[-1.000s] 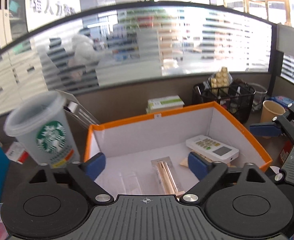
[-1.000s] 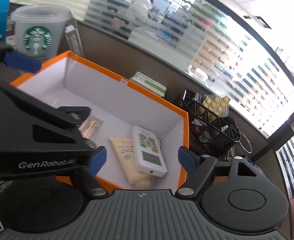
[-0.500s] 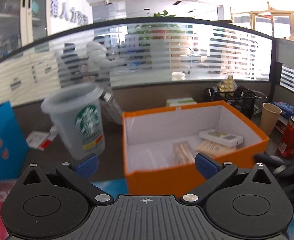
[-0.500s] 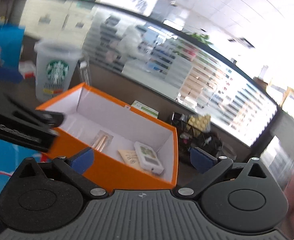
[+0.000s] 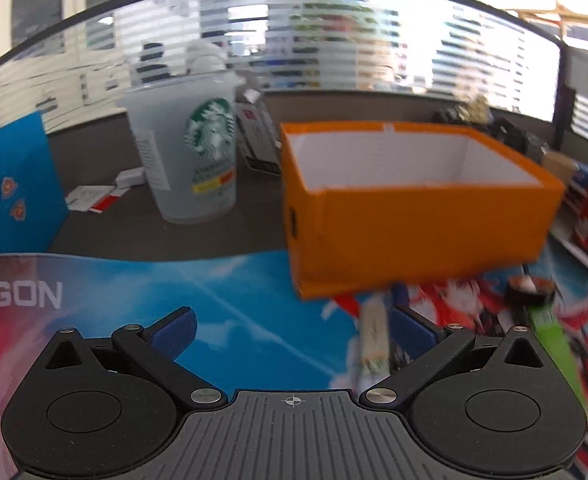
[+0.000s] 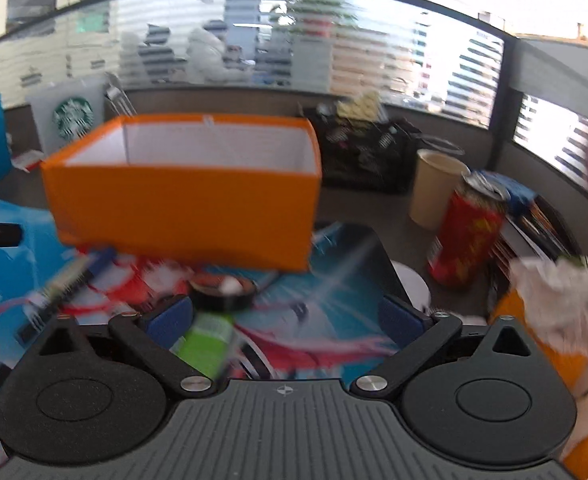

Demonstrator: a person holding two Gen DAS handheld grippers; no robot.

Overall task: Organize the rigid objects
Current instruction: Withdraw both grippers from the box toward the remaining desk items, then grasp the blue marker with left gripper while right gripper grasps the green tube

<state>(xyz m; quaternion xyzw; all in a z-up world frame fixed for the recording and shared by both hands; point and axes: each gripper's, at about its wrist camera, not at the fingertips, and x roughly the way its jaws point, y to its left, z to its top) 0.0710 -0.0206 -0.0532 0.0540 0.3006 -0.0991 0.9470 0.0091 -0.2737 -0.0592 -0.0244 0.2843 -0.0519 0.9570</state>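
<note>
The orange box point(image 5: 414, 216) stands on the printed mat point(image 5: 221, 292); from this low angle its contents are hidden. In front of it lie a cream tube point(image 5: 374, 340), a dark pen-like stick point(image 5: 398, 291), a black round roll point(image 6: 223, 290) and a green tube point(image 6: 205, 340). My left gripper point(image 5: 291, 330) is open wide over the mat, with the cream tube just inside its right finger. My right gripper point(image 6: 283, 320) has its jaws wide and closing slightly. The green tube lies beneath them near the left finger, and the pads do not press it.
A Starbucks cup point(image 5: 189, 152) and a blue bag point(image 5: 9, 188) stand left of the box. Right of it are a paper cup point(image 6: 434, 188), a red can point(image 6: 470, 232), a black mesh basket point(image 6: 370, 152) and crumpled paper on an orange packet point(image 6: 554, 312).
Both grippers have drawn back from over the box and sunk toward the mat, jaws spreading wider. The box's inside has dropped out of sight and loose items on the mat have come into view.
</note>
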